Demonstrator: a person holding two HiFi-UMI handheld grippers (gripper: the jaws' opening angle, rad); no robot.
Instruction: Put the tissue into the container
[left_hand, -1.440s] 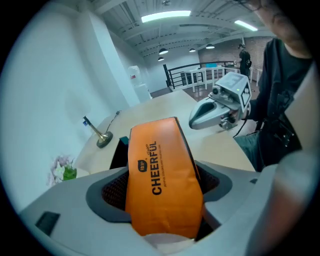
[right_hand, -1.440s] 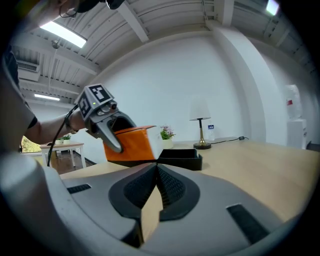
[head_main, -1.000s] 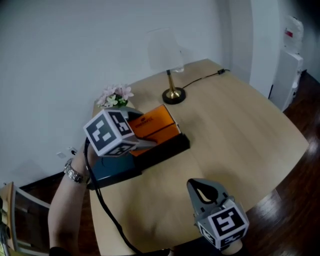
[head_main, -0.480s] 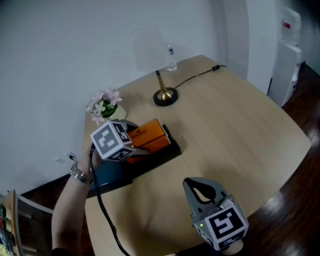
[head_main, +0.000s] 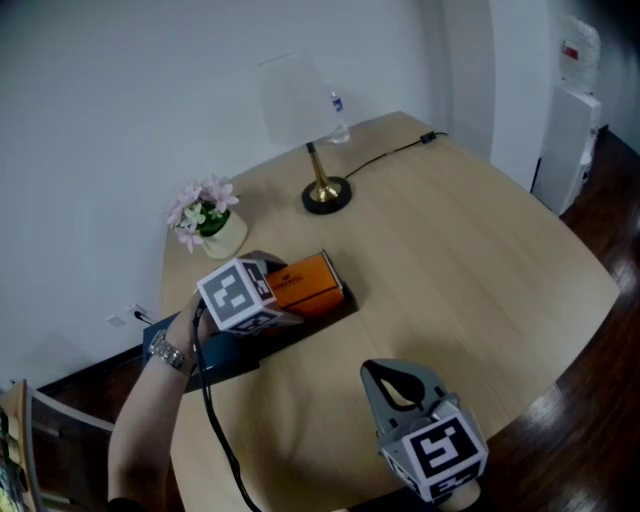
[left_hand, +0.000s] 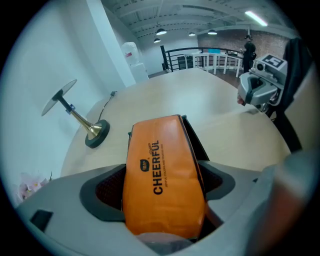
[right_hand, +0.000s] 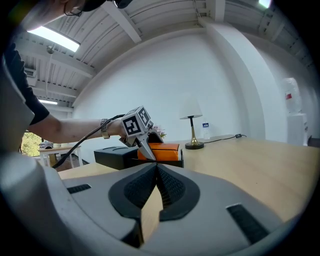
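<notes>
The orange tissue pack (head_main: 310, 284) (left_hand: 162, 170) lies lengthwise in the black container (head_main: 332, 311) (left_hand: 193, 136) on the table's left side. My left gripper (head_main: 292, 300) (left_hand: 162, 200) straddles the pack's near end. Its jaws are opening, with the pack still between them and a thin dark gap at the right pad. In the right gripper view the pack (right_hand: 163, 147) and the left gripper (right_hand: 143, 146) sit over the container (right_hand: 116, 156). My right gripper (head_main: 388, 378) (right_hand: 156, 172) rests near the table's front edge, shut and empty.
A brass-footed lamp (head_main: 325, 190) with a white shade stands at the back, a small bottle (head_main: 340, 108) behind it and a black cable (head_main: 392, 155) running right. A pot of pink flowers (head_main: 204, 216) sits at the back left. The table's rounded edge (head_main: 560, 340) curves on the right.
My left gripper has come lower and nearer with the orange pack, which now sits down in the black container. My right gripper has stayed where it was.
</notes>
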